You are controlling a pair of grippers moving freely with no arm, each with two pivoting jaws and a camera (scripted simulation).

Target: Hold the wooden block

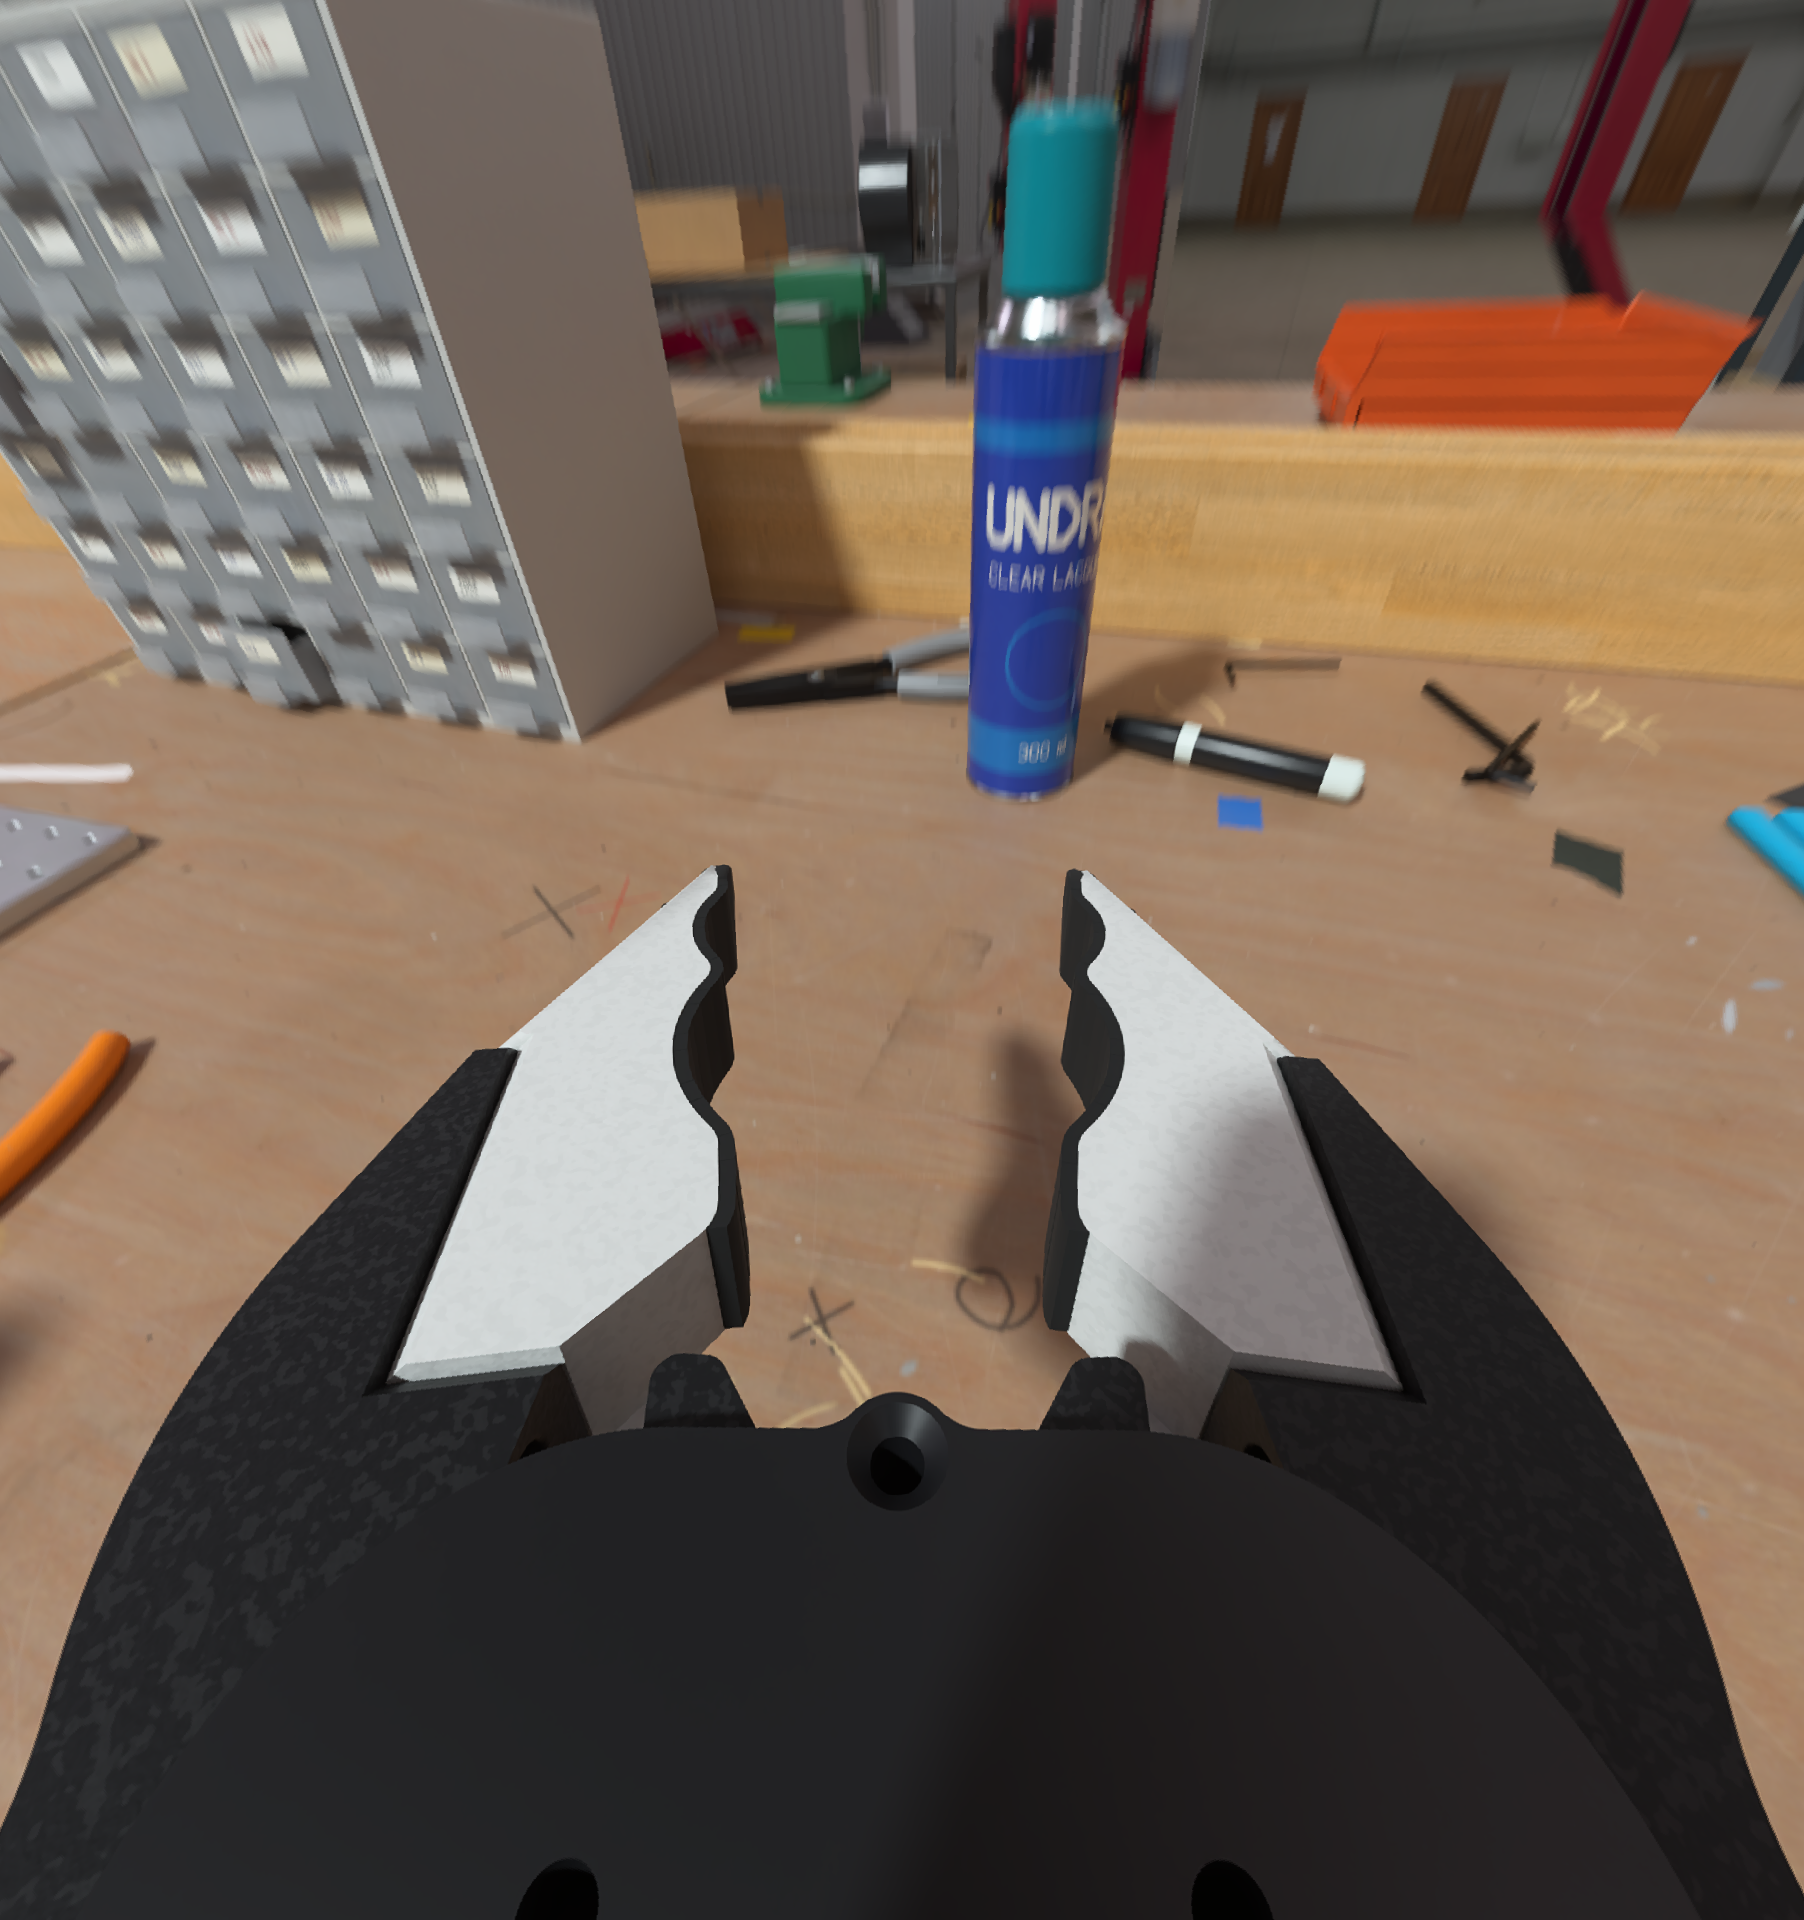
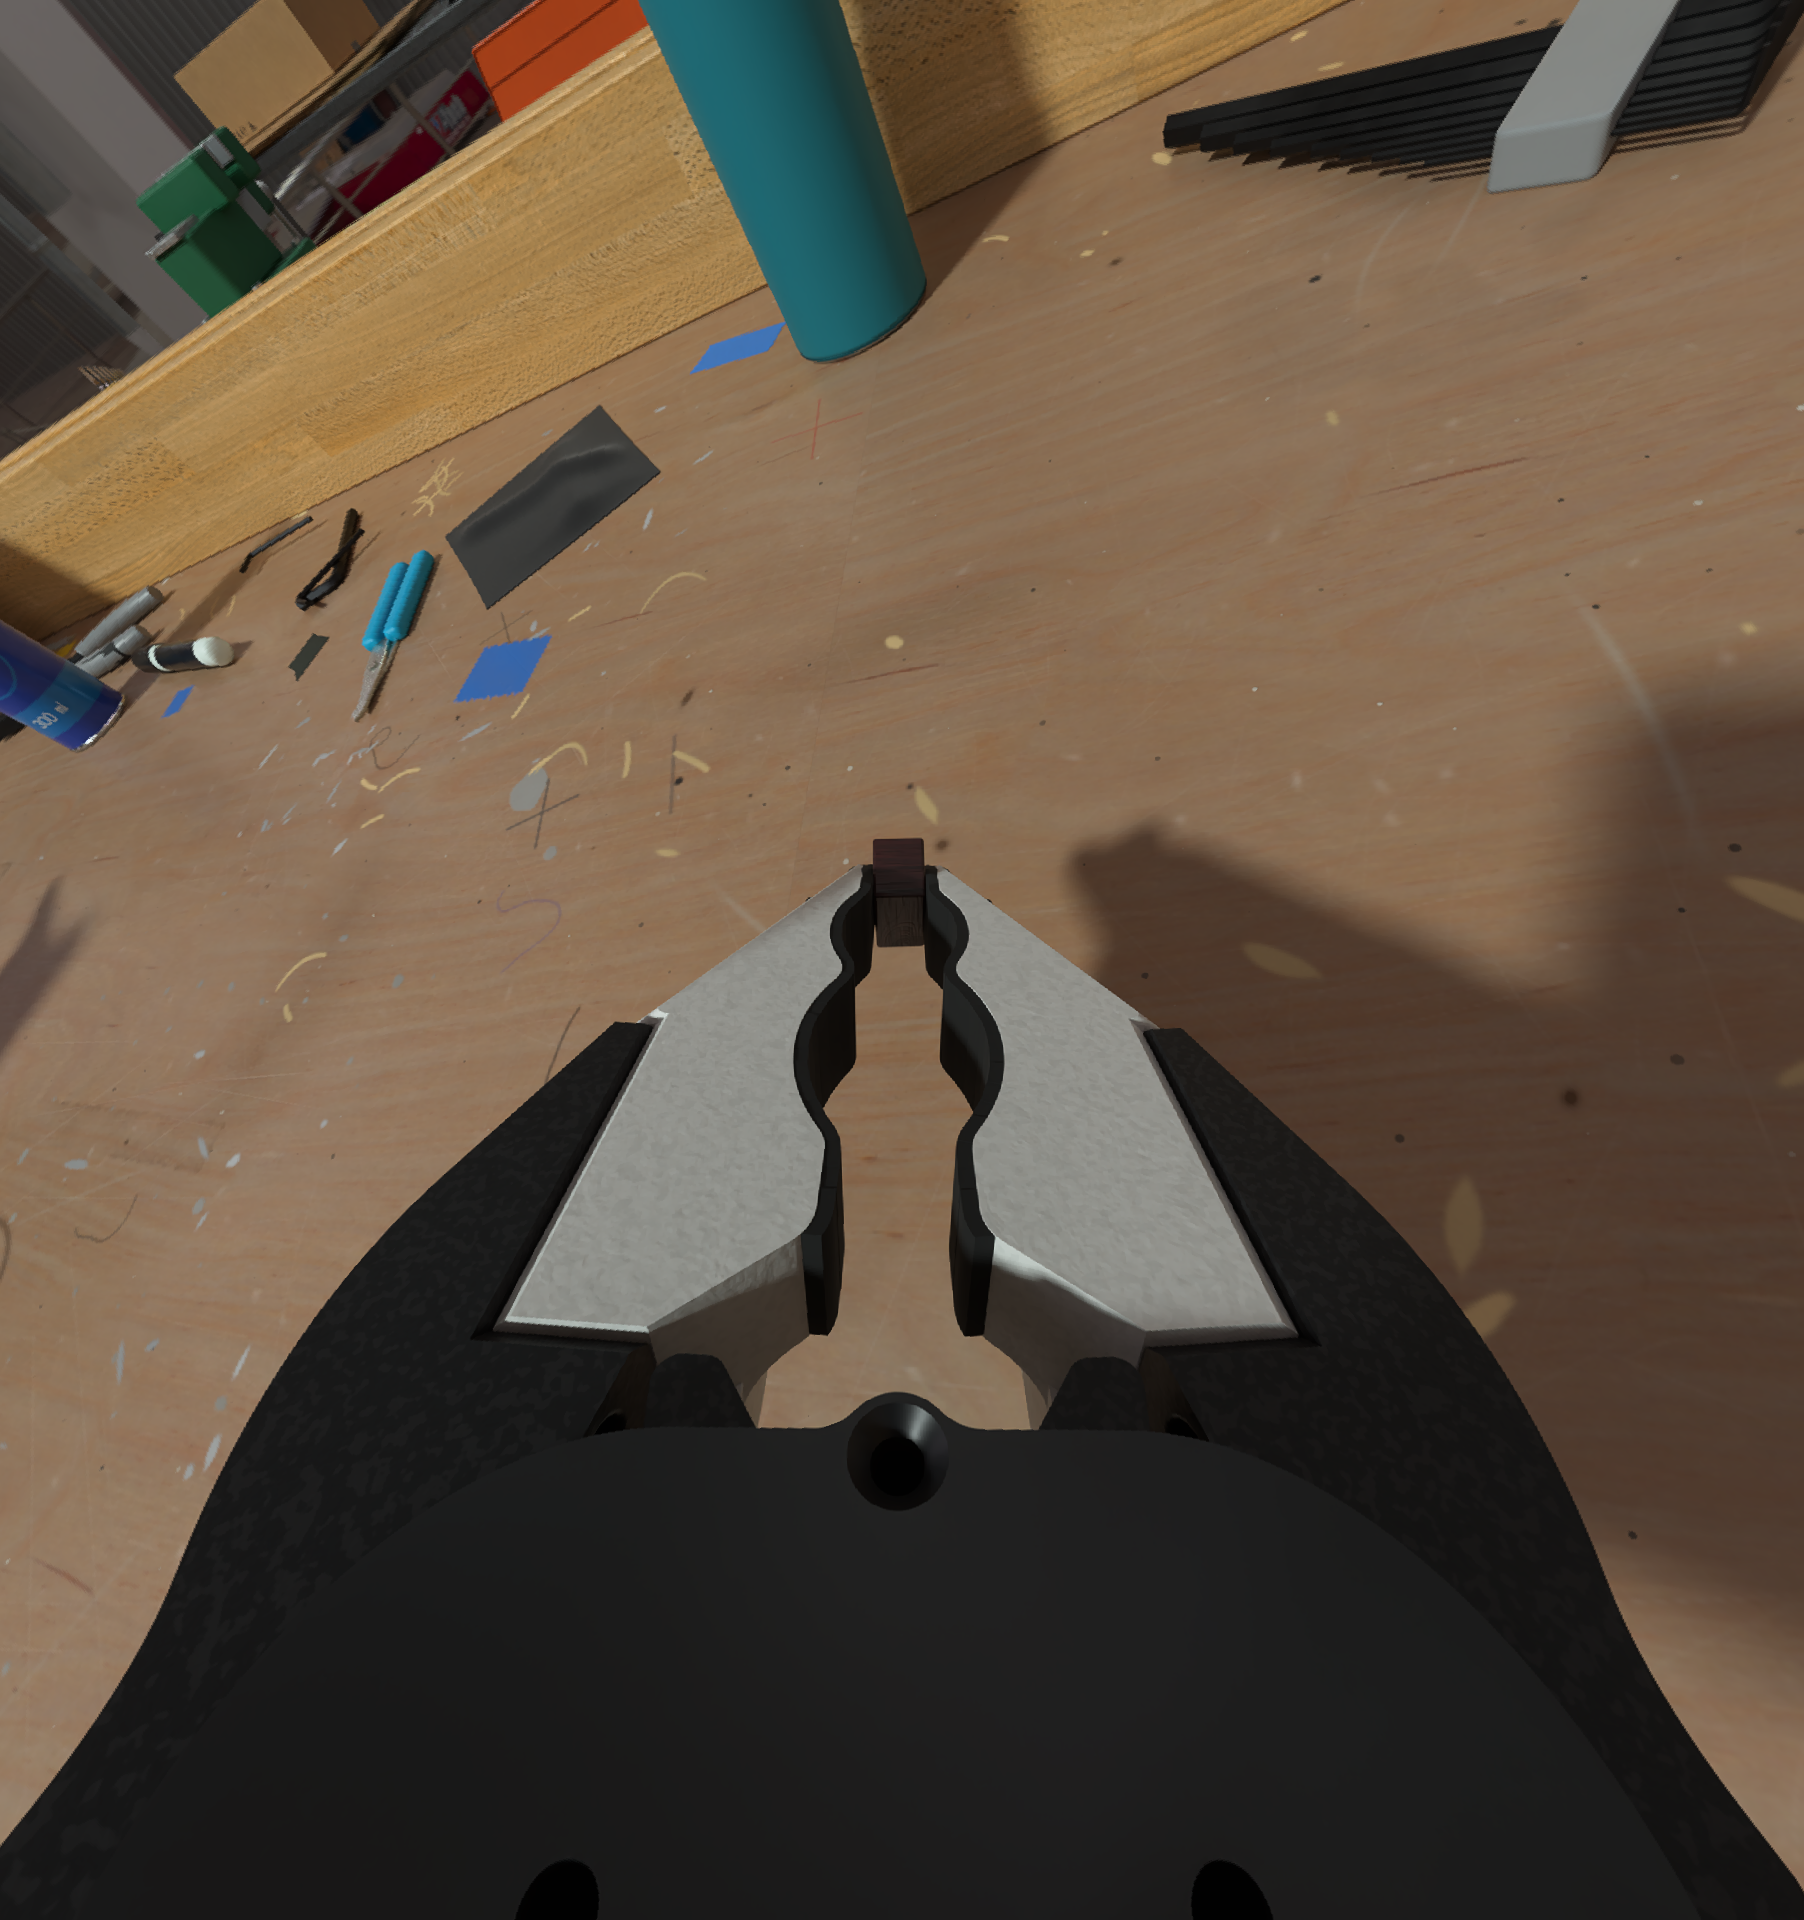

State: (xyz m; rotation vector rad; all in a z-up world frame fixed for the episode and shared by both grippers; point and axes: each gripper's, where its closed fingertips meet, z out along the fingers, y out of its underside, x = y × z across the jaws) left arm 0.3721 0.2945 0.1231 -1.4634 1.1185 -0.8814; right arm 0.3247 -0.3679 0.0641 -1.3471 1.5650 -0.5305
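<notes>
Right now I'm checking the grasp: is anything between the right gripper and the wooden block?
Nothing visible. The right gripper is already shut on the wooden block, pinched at its fingertips with no object between pads and block. The left gripper is open and empty, facing a blue spray can.

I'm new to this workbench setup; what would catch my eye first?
The right gripper pinches a small dark wooden block at its fingertips above the scuffed plywood bench. Ahead of the open, empty left gripper stands a tall blue spray can with a teal cap, with a grey cabinet of small drawers to its left.
</notes>
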